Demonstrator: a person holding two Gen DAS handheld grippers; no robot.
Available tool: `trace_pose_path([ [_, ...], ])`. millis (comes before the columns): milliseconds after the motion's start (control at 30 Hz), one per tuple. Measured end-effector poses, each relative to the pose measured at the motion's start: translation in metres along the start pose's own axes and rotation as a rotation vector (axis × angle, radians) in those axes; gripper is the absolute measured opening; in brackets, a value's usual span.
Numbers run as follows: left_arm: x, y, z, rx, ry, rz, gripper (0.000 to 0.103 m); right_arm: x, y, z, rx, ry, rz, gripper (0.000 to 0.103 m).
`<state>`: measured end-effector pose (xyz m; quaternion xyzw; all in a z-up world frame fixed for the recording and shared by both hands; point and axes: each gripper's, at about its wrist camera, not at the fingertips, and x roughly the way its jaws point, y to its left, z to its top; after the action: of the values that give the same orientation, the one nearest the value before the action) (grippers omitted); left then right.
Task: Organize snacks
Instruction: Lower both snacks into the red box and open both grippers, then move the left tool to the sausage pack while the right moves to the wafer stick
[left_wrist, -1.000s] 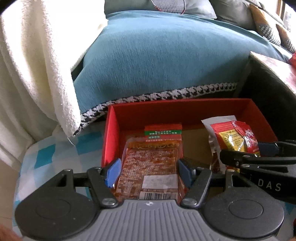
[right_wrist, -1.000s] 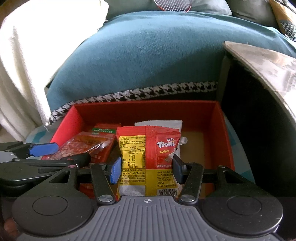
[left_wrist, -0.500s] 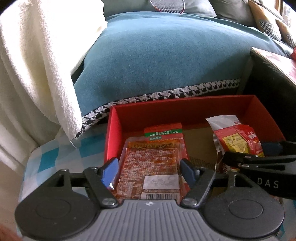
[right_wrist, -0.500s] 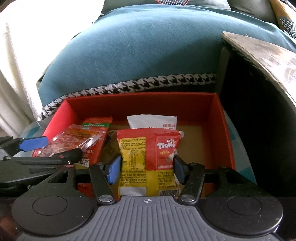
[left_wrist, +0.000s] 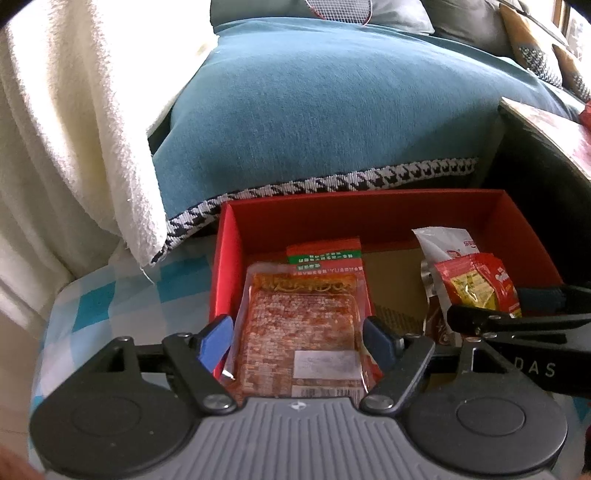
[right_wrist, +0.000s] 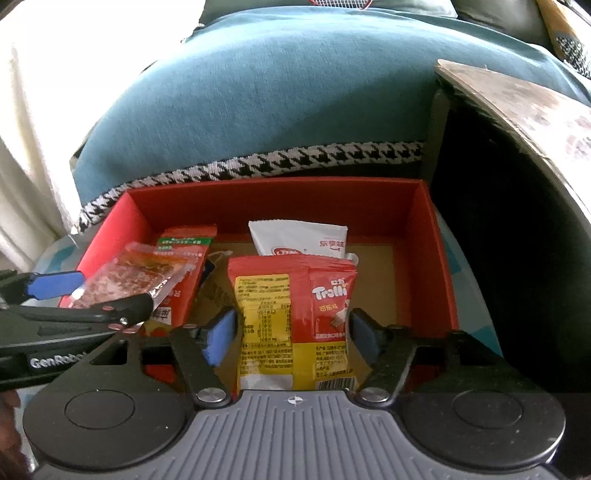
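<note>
Red box (right_wrist: 428, 236): left gripper (left_wrist: 297, 339) opening around clear spicy-strip pack (left_wrist: 299, 325), right gripper (right_wrist: 291, 332) opening around Trolli gummy bag (right_wrist: 295, 314).

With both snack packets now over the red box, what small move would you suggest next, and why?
Probably draw both tongs back out of the red box. The left tongs and right tongs are opening, and their pads seem clear of the clear packet and the gummy packet, which sit inside.

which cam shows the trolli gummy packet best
The right wrist view: the Trolli packet faces the camera, logo readable, between the opening right gripper pads. The left wrist view catches it edge-on, partly behind that gripper.
</note>
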<state>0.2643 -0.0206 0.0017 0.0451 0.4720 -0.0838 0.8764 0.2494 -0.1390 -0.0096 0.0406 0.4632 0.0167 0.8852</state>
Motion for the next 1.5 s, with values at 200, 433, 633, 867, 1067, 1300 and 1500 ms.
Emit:
trace_pose_path([
  [200, -0.004, 0.002, -0.001, -0.021, 0.004, -0.012, 0.072, -0.005, -0.004, -0.001, 0.013, -0.012, 0.003, 0.075],
  [433, -0.02, 0.004, -0.001, -0.032, -0.017, -0.011, 0.072, -0.014, -0.004, -0.001, 0.023, -0.035, 0.005, 0.075],
  [633, -0.037, 0.016, -0.01, -0.049, -0.029, -0.01, 0.072, -0.029, -0.002, -0.003, 0.03, -0.069, 0.007, 0.075],
  [867, -0.062, 0.043, -0.03, -0.083, -0.026, -0.016, 0.072, -0.052, 0.004, -0.011, 0.02, -0.102, 0.027, 0.076],
  [1067, -0.075, 0.059, -0.061, -0.096, 0.016, -0.042, 0.072, -0.073, 0.017, -0.025, -0.017, -0.115, 0.06, 0.079],
  [1300, -0.044, 0.061, -0.08, -0.085, 0.086, -0.008, 0.072, -0.089, 0.035, -0.046, -0.044, -0.098, 0.12, 0.079],
  [1500, -0.02, 0.053, -0.082, -0.066, 0.126, -0.028, 0.072, -0.087, 0.044, -0.054, -0.084, -0.065, 0.136, 0.079],
])
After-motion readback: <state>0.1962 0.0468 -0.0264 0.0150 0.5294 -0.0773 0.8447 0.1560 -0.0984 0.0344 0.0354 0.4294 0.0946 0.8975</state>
